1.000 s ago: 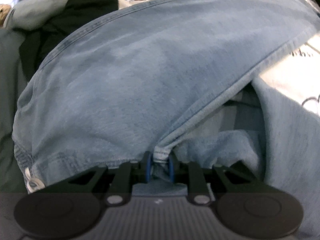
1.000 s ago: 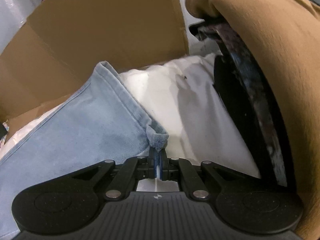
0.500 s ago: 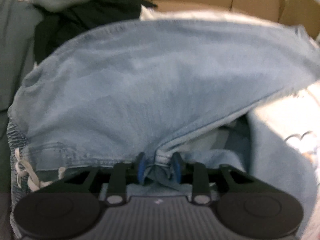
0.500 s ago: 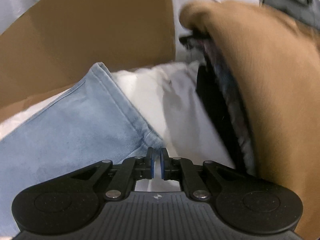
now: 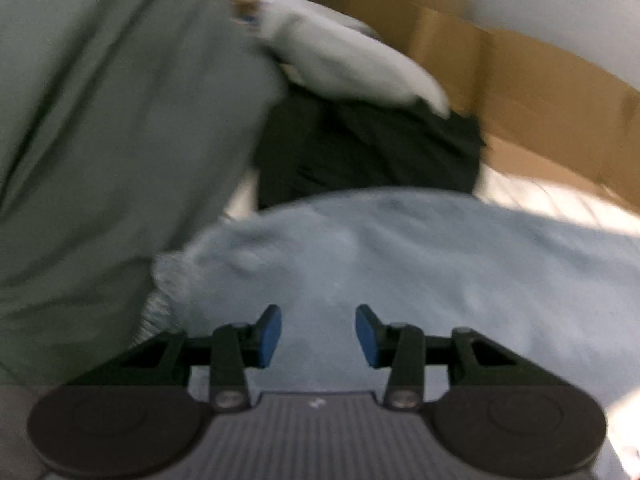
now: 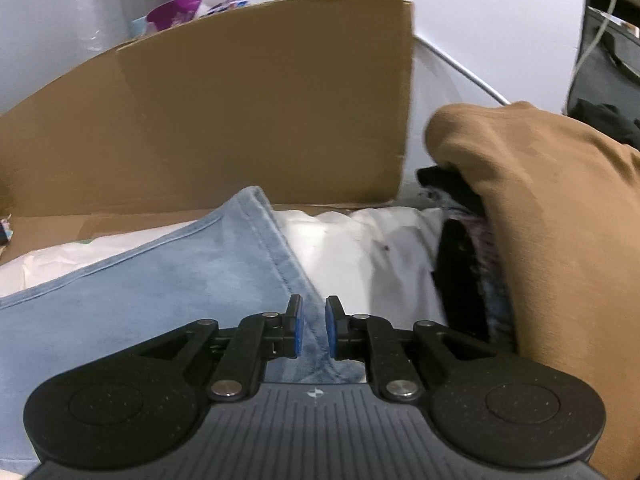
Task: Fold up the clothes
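Light blue denim garment [image 6: 132,280] lying flat on white bedding [image 6: 360,248], in front of cardboard box wall [image 6: 240,112]; brown garment heap [image 6: 560,240] to the right with dark clothes tucked under it. In left view same denim [image 5: 400,264] spread below the fingers, grey-green cloth [image 5: 100,140] at left, black garment [image 5: 360,148] and pale grey garment [image 5: 340,60] beyond. Left view motion-blurred.

Left gripper [image 5: 318,336]: fingers spread, just been opening, nothing pinched, denim below and apart. Right gripper [image 6: 313,328]: fingers slightly parted, just been opening, hemmed corner of denim still lying between them but not pressed.

Risks, as judgement: released fold likely to spring back or slump, since stiff denim and soft uneven bedding. Right fingers barely parted, so corner hem could snag and drag out on withdrawal, skewing the fold. Crowding by brown heap and black garment could catch the edge.

Orientation: in right view long axis running from lower left up to far corner near the box; hemmed short edge facing right, toward brown heap. Waist or leg end: cannot tell.
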`<act>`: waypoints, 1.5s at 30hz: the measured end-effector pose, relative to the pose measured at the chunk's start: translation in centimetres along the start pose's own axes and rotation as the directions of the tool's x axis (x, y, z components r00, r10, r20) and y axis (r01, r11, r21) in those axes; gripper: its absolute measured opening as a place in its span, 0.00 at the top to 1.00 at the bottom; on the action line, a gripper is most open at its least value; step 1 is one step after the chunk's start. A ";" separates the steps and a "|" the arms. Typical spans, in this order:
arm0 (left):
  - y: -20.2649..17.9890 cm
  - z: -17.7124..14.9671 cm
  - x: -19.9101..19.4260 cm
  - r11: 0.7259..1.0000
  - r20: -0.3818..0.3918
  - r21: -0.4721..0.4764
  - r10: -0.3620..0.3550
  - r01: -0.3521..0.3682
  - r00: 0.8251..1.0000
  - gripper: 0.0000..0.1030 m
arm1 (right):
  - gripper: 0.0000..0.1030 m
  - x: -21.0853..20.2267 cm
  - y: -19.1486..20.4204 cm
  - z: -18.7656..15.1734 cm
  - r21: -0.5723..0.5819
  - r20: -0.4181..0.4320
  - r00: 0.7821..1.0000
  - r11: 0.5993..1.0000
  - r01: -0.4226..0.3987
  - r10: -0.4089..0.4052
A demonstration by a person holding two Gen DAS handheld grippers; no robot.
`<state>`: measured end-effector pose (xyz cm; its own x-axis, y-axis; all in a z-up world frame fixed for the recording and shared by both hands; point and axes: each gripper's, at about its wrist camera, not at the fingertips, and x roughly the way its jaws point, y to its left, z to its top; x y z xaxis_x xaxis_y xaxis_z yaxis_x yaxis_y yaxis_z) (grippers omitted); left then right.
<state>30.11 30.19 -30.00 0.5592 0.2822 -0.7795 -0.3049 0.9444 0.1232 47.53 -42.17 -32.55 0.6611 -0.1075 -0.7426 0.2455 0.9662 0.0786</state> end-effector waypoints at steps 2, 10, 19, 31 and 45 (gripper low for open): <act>1.7 0.9 1.9 0.999 0.011 -0.036 -0.008 0.009 1.000 0.57 | 0.83 0.1 0.4 -0.1 -0.018 -0.006 1.000 1.000 -0.010 0.010; 4.9 1.3 7.4 0.996 -0.003 -0.040 0.080 -0.080 0.997 0.57 | 0.80 1.3 1.3 -1.0 -0.078 -0.040 0.999 0.996 -0.033 0.030; 4.8 0.0 12.1 0.993 -0.138 0.060 0.113 -0.106 0.984 0.61 | 0.74 4.2 1.5 -2.8 -0.129 -0.131 0.991 0.992 -0.007 -0.010; 4.1 3.5 8.6 0.976 -0.074 0.209 0.085 -0.068 0.994 0.62 | 0.73 3.7 1.4 -3.3 -0.172 -0.126 0.992 0.985 -0.028 0.006; 4.2 2.8 15.2 0.910 -0.196 0.409 0.163 -0.070 0.967 0.80 | 0.75 4.5 1.7 -2.9 -0.216 -0.101 0.995 0.976 -0.007 -0.016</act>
<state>39.52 38.89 -39.59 0.3398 0.3932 -0.8543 -0.0014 0.9086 0.4177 48.89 -40.31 -37.69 0.5820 -0.0985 -0.8072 0.0820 0.9947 -0.0622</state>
